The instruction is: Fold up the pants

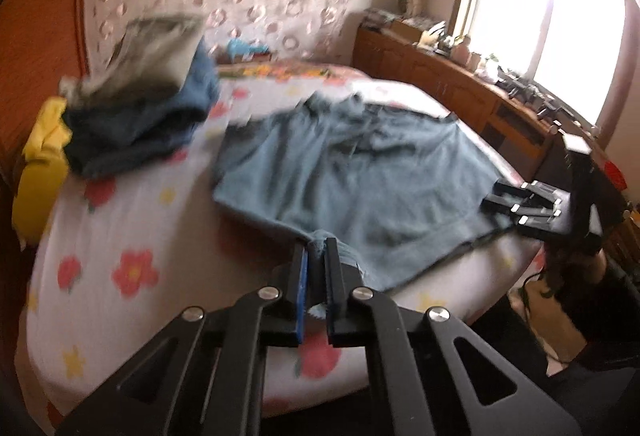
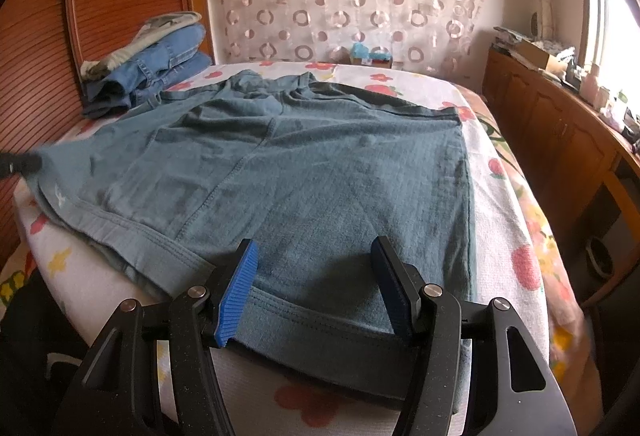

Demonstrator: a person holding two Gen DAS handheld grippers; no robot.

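Teal-blue cotton knit pants (image 2: 304,172) lay spread flat on the flower-print bed sheet (image 1: 100,236). Left gripper (image 1: 316,256) was clamped on a hem corner; right gripper (image 2: 314,256) hovered with jaws apart over the near hem. Likely fold-start; next the right should close on cloth

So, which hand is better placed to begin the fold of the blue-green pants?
The left gripper: it is shut on the hem of the blue-green pants. The right gripper stands open over them, gripping nothing.
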